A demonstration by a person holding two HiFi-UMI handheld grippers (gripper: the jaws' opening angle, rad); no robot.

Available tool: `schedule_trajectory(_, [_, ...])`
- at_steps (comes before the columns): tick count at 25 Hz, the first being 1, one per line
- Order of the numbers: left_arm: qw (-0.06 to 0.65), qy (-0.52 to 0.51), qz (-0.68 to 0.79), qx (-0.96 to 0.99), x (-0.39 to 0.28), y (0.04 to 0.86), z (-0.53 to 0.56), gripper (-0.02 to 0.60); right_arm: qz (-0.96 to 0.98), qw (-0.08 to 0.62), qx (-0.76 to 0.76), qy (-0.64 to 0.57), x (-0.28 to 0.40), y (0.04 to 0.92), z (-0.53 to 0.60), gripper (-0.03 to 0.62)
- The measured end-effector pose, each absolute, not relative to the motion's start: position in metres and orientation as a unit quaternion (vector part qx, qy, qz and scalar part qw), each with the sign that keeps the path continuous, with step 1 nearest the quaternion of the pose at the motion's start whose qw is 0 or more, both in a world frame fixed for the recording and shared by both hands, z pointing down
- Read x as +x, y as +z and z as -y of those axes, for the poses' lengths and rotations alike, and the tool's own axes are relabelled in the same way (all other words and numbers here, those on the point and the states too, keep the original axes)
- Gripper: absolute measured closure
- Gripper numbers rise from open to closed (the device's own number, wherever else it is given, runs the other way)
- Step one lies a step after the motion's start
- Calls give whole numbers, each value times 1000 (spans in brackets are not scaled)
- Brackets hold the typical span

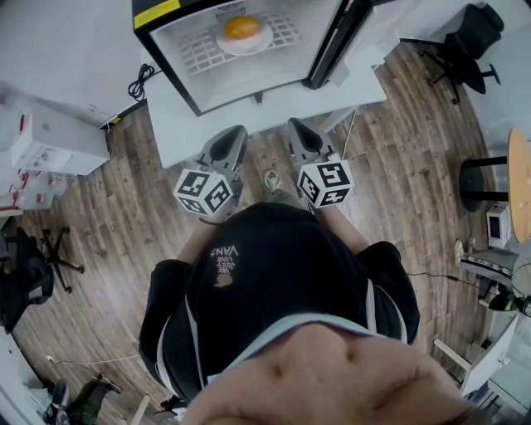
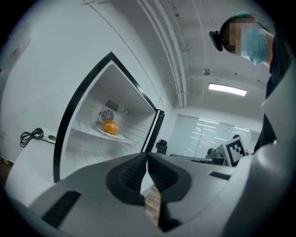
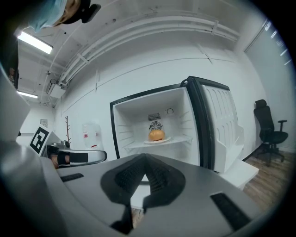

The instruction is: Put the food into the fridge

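Both grippers are up in front of me, side by side and pointing at the open fridge (image 1: 249, 76). In its own view the left gripper (image 2: 148, 155) has its jaws pressed together with nothing between them, and the right gripper (image 3: 144, 160) is the same: closed on nothing. The food (image 1: 242, 27), a round orange item, is already inside the fridge, sitting on a white plate (image 1: 228, 45) on the white wire shelf (image 1: 199, 51), well apart from both sets of jaws. From the right gripper view I see it centred on that shelf below a round vent in the back wall, with the door (image 3: 222, 121) swung wide to the right. As for writing, there is little I can read: a yellow label (image 1: 156, 12) sits on the fridge's black top front edge, but its print is too small for me. The black shirt (image 1: 274, 274) of the person carrying the rig reads "VANS" (upside down from the head camera), with smaller lines under it that I can't make out. Each gripper's marker cube (image 1: 204, 192) carries black-and-white square codes, not letters. White boxes (image 1: 37, 158) at the left show red print, which is also illegible. A black cable (image 1: 141, 81) lies coiled just left of the fridge.
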State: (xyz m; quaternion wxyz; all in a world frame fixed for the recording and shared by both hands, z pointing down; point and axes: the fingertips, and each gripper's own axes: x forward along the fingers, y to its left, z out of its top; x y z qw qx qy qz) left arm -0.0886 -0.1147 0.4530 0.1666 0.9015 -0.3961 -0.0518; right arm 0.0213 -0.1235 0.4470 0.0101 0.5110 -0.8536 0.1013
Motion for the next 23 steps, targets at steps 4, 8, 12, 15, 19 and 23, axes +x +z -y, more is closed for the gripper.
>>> schedule_trajectory(4, [165,-53,394,903,-87,452,110,558,854,12,509,102,23,448,118,583])
schedule_trajectory(8, [166,-55,394,902,-86,452,105,558,855,12,508,99,23,447,114,583])
schedule_trajectory(12, [167,-57,399,900,-87,453,101,558,857,14,506,97,23,446,110,583])
schedule_trajectory(15, [166,-57,401,899,-88,452,100,558,857,15,505,97,23,446,110,582])
schedule_trajectory(19, [166,-59,402,898,-87,451,99,558,858,15,505,97,24,446,109,582])
schedule_trajectory(23, [168,-60,404,897,-88,451,101,558,858,14,504,99,25,446,111,583])
